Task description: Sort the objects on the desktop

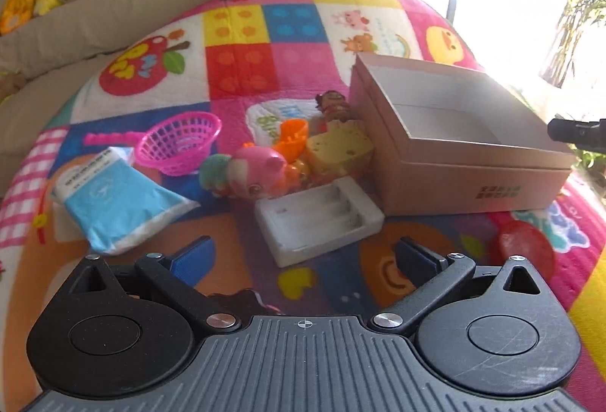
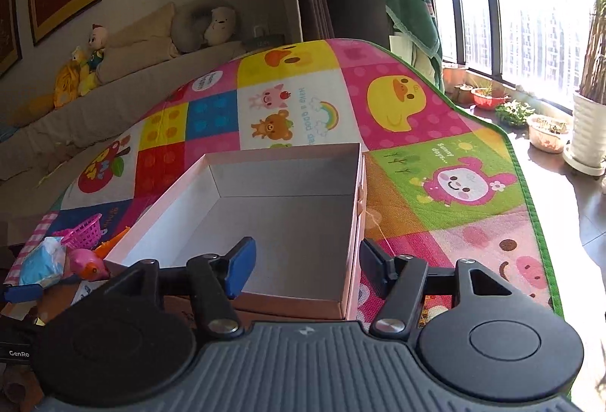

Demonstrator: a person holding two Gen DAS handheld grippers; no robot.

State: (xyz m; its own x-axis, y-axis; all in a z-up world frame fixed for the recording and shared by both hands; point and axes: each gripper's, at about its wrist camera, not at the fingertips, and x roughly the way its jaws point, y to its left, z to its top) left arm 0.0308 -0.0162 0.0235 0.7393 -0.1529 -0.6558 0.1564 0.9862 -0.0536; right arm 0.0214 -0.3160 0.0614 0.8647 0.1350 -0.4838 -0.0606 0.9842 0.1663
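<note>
Sorting barely begun, by the look of it. Left to right across the play-mat surface (image 1: 242,29): blue tissue pack (image 1: 117,199), pink toy basket (image 1: 178,143), pink pig toy (image 1: 257,173), cheese-shaped toy (image 1: 337,150), white battery charger (image 1: 318,218), all still loose beside the cardboard box (image 1: 447,162), which sits empty. Your left claw (image 1: 303,260) hangs open, nothing between its pads, just short of the charger. Your right claw (image 2: 306,260) is open too, empty, straddling the box's near right corner. Everything remains to be moved.
</note>
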